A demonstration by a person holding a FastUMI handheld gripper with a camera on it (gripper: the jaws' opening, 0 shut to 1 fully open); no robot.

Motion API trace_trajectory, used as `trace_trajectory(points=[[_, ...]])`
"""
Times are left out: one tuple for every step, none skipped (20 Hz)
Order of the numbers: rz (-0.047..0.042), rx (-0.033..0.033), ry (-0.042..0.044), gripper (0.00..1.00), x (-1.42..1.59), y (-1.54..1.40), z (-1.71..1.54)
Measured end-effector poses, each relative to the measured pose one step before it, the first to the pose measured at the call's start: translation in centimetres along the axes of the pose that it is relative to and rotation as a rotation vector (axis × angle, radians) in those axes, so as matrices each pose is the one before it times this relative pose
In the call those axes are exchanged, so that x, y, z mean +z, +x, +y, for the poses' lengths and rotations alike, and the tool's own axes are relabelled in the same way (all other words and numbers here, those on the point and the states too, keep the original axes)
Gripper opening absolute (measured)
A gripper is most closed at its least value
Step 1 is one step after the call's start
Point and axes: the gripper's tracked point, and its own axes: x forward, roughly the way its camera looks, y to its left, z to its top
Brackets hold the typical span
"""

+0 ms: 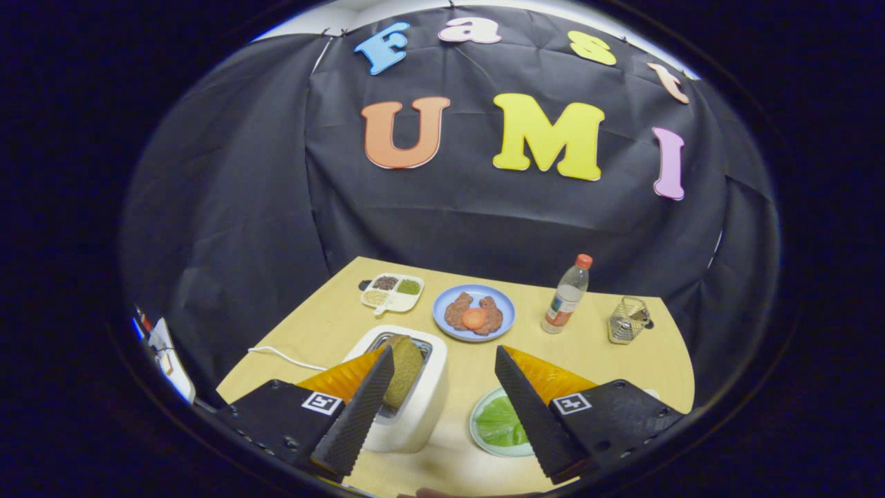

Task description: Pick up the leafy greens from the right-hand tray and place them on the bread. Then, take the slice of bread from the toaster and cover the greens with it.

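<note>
The leafy greens (499,423) are lying flat in a pale tray (477,427) on the near right part of the desk (332,325); their shape is roughly round from here, so no long axis can be told. The right finger is partly covering them.

A slice of bread (404,366) is standing on edge in the slot of a white toaster (415,408), its long axis pointing up and leaning slightly away from the claw. A white cord (283,356) is running from the toaster across the desk.

The claw (444,356) is hanging wide open above the near desk, holding nothing. Its left fingertip is sitting in front of the toaster slot, just beside the bread slice; contact cannot be told. The bare desk is showing in the gap between the fingers.

Beyond the fingers, a blue plate (474,312) is carrying brown food with an orange round piece on top. Left of it is sitting a small divided dish (392,292) of seeds or spices. Right of the plate a bottle (569,294) with an orange cap is standing upright, and further right a small glass jar (628,319).
</note>
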Motion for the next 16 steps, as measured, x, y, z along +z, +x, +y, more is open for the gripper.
trace_trajectory(points=[[0.01563, -0.00336, 0.00086, 0.94, -0.252, 0.688, 0.734], [0.01964, -0.00022, 0.00936, 0.94, -0.255, 0.571, 0.837], [0.01871, 0.00260, 0.01058, 0.94, -0.224, 0.670, 0.949], [0.02198, -0.00208, 0.00624, 0.94, -0.337, 0.827, 0.656], [0.02238, -0.00248, 0.00525, 0.94, -0.354, 0.571, 0.738], [0.01329, 0.00104, 0.00446, 0.95, -0.214, 0.650, 0.890], [0.01613, -0.01502, -0.00184, 0.94, -0.330, 0.593, 0.295], [0.01556, -0.01958, -0.00168, 0.94, -0.321, 0.765, -0.050], [0.01570, -0.01933, 0.00463, 0.92, -0.323, 0.358, 0.023], [0.01915, -0.01538, 0.00519, 0.85, -0.354, 0.607, 0.199], [0.01452, -0.00484, 0.00232, 0.81, -0.249, 0.449, 0.138], [0.01382, -0.00984, -0.00170, 0.71, -0.088, 0.603, -0.054], [0.01420, -0.02031, -0.00594, 0.62, -0.190, 0.421, -0.321], [0.01984, -0.01814, -0.00538, 0.53, -0.254, 0.415, -0.162], [0.02047, -0.01116, -0.00117, 0.45, -0.272, 0.303, -0.103], [0.01463, -0.00690, 0.00187, 0.37, -0.159, 0.205, -0.032]])
